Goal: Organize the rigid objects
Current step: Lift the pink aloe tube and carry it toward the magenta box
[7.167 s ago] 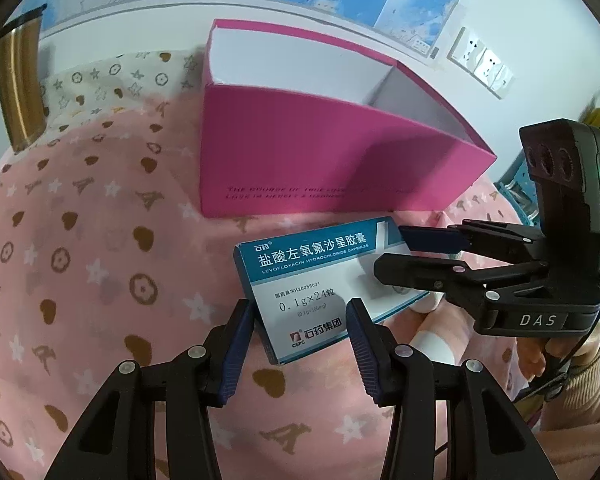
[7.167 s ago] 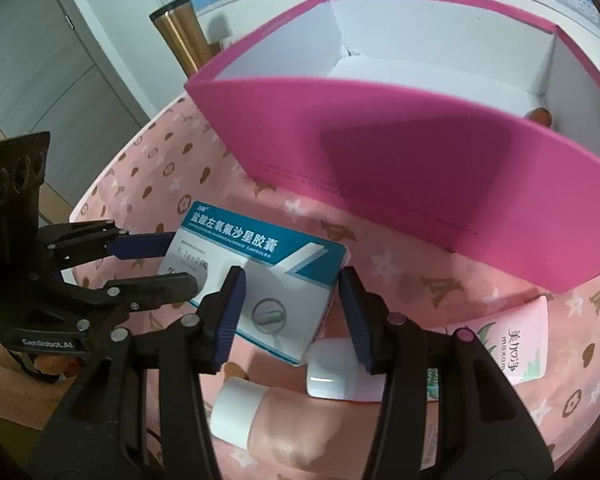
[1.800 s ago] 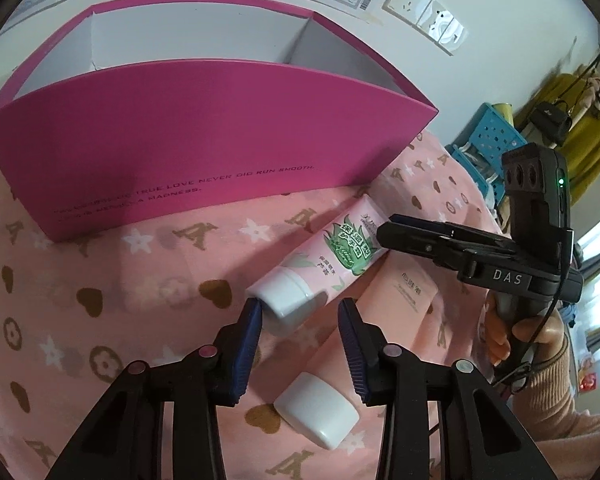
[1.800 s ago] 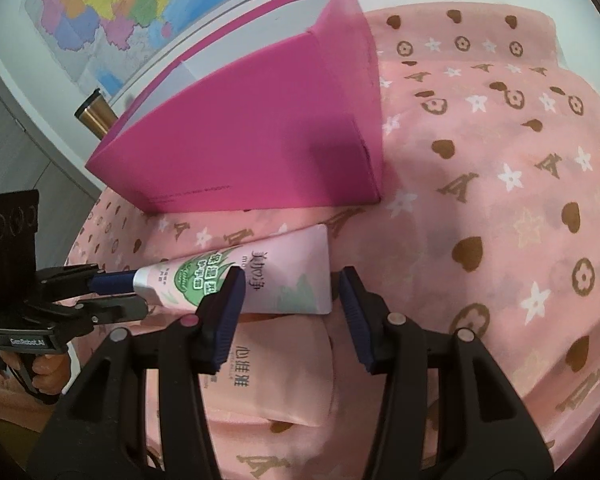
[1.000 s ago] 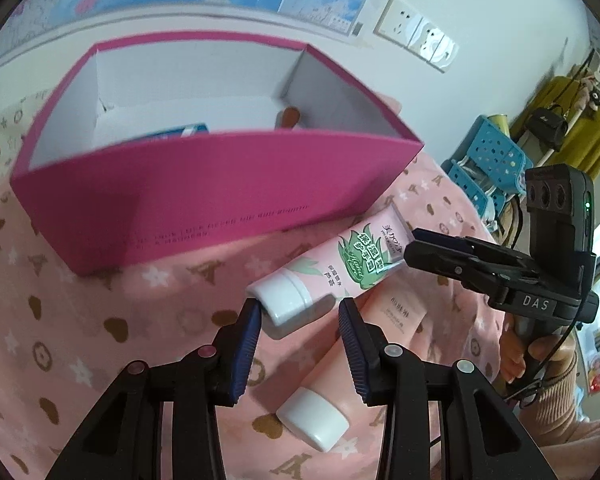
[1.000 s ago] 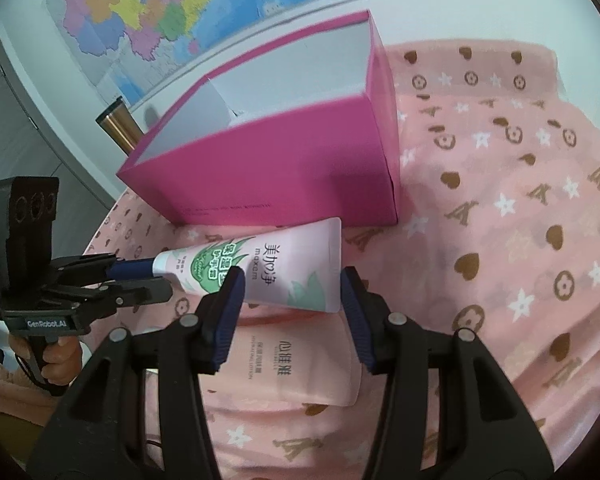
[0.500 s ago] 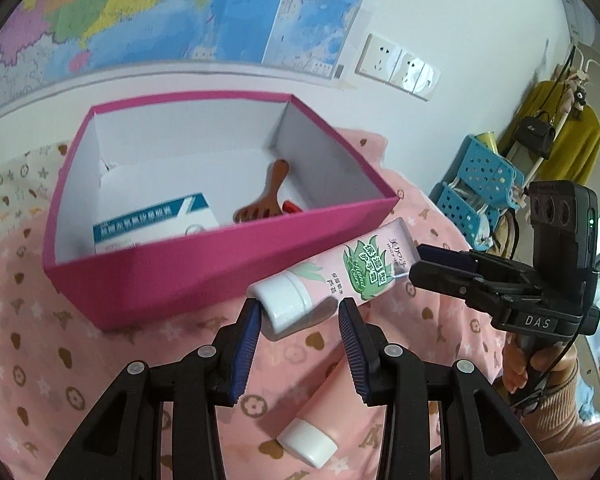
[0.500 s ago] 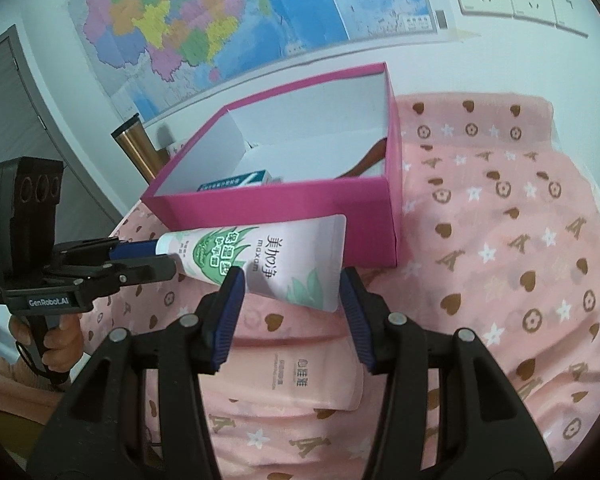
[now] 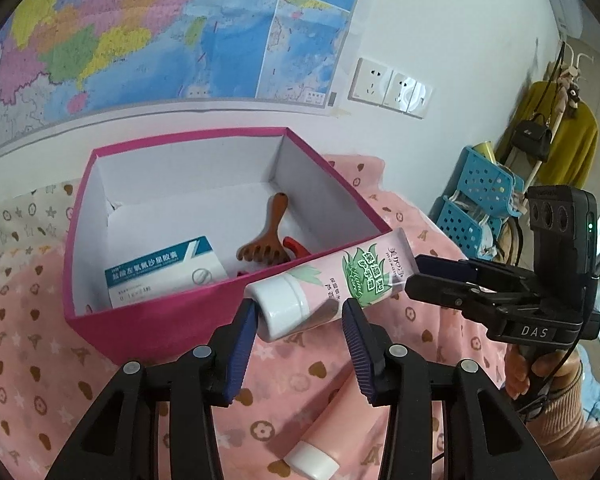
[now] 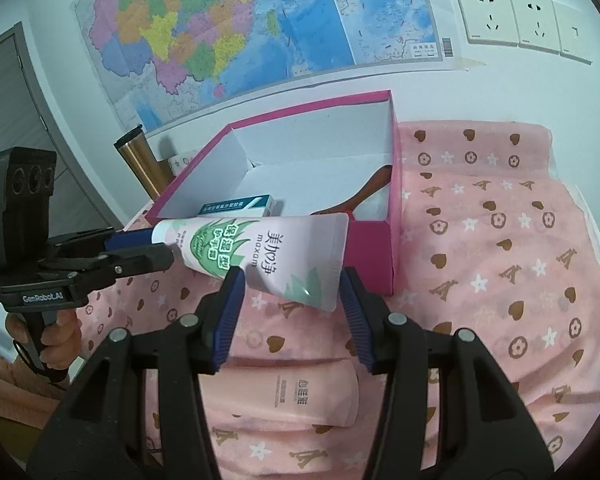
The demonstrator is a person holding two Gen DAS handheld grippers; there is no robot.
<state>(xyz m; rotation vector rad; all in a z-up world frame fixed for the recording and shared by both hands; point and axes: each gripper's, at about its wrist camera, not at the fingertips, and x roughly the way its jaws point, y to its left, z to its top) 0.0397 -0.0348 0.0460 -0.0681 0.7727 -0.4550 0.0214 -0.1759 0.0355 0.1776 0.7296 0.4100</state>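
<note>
Two hand-held grippers carry a soft pink aloe-print tube [image 9: 332,280], now lifted off the pink patterned cloth [image 9: 28,360] to the rim of the magenta cardboard box [image 9: 148,320]. Left gripper [image 9: 300,320] is easing open around its white cap; right gripper [image 10: 292,284] pinches the flat crimped tail. Inside: medicine carton [image 9: 164,268], wooden comb [image 9: 268,240]. Next, I judge, the drop
</note>
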